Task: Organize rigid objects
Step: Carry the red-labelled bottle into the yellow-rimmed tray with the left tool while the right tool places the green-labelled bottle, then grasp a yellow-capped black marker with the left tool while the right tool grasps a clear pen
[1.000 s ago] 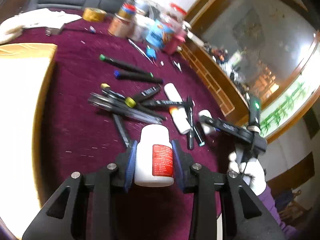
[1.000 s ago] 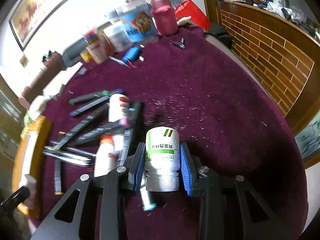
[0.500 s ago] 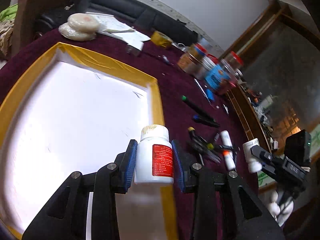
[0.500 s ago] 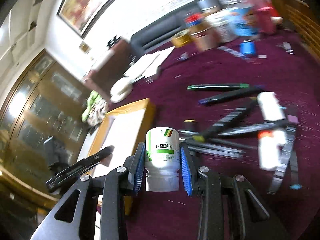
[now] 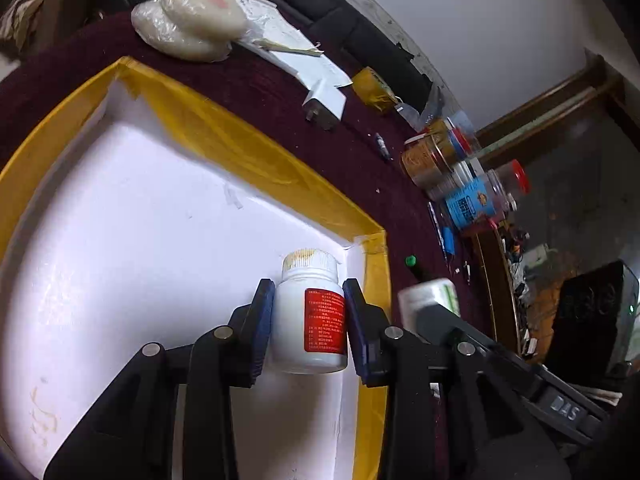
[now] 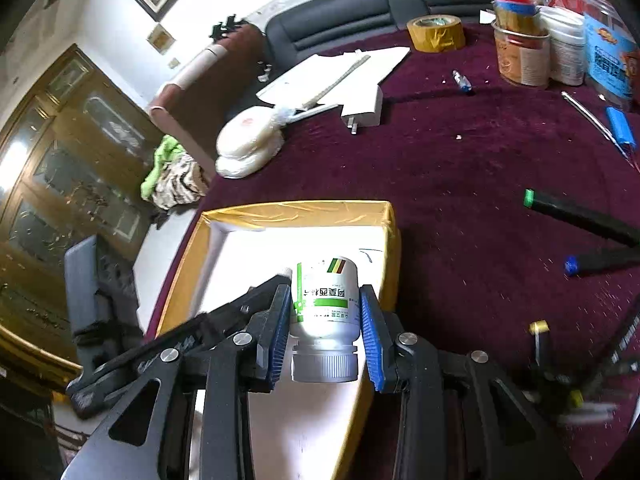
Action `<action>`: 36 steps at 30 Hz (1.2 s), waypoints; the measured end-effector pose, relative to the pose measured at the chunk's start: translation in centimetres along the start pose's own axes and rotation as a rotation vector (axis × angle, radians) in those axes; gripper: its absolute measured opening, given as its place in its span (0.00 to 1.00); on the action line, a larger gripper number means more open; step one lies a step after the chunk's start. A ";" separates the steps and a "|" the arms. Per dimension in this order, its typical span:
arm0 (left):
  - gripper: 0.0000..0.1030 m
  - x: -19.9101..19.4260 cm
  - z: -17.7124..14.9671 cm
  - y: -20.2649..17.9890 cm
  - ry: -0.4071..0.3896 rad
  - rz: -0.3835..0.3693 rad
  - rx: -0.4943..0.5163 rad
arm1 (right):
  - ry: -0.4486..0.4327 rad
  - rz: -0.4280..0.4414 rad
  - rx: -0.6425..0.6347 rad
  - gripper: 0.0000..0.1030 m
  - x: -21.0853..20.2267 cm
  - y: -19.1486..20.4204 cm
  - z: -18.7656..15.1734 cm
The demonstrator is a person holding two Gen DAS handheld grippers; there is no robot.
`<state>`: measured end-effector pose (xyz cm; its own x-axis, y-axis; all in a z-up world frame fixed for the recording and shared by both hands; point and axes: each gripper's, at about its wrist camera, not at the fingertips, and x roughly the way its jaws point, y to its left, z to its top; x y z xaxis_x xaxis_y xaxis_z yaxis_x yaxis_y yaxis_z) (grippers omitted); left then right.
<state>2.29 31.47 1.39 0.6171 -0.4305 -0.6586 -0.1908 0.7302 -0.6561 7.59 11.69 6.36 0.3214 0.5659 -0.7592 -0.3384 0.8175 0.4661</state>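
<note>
My left gripper [image 5: 308, 316] is shut on a white pill bottle with a red label [image 5: 310, 320], cap pointing away, held over the near right corner of a white tray with a yellow taped rim [image 5: 248, 160]. My right gripper [image 6: 325, 316] is shut on a white pill bottle with a green label [image 6: 326, 300], cap toward the camera, held over the same tray [image 6: 296, 212] near its right rim. The right gripper and its bottle [image 5: 432, 296] show blurred beside the tray in the left wrist view. The left gripper's frame [image 6: 120, 364] shows at the left of the right wrist view.
Dark pens with coloured caps [image 6: 580, 216] lie on the maroon cloth right of the tray. Jars and cans [image 6: 532, 52], a tape roll [image 6: 436, 32], a white charger [image 6: 364, 108], papers and a wrapped white bundle [image 6: 248, 140] sit at the far side.
Both grippers have carried their bottles left from the pile of pens to above the tray. The left gripper has come closer to the tray's right corner.
</note>
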 end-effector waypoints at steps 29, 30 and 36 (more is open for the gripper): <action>0.66 2.6 -10.4 -14.7 0.119 -0.010 0.400 | -0.378 -0.195 0.281 0.68 -17.8 -21.1 -9.3; 0.66 3.3 -11.3 -15.6 0.127 0.005 0.442 | -0.385 -0.201 0.314 0.68 -18.2 -22.4 -10.1; 0.66 6.7 -13.2 -18.7 0.081 0.157 0.573 | -0.431 -0.178 0.422 0.68 -19.2 -27.8 -13.2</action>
<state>-0.13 7.94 4.37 0.5502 -0.3172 -0.7724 0.1808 0.9483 -0.2607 -0.80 -23.33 1.95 0.6979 0.3379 -0.6315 0.1032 0.8251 0.5555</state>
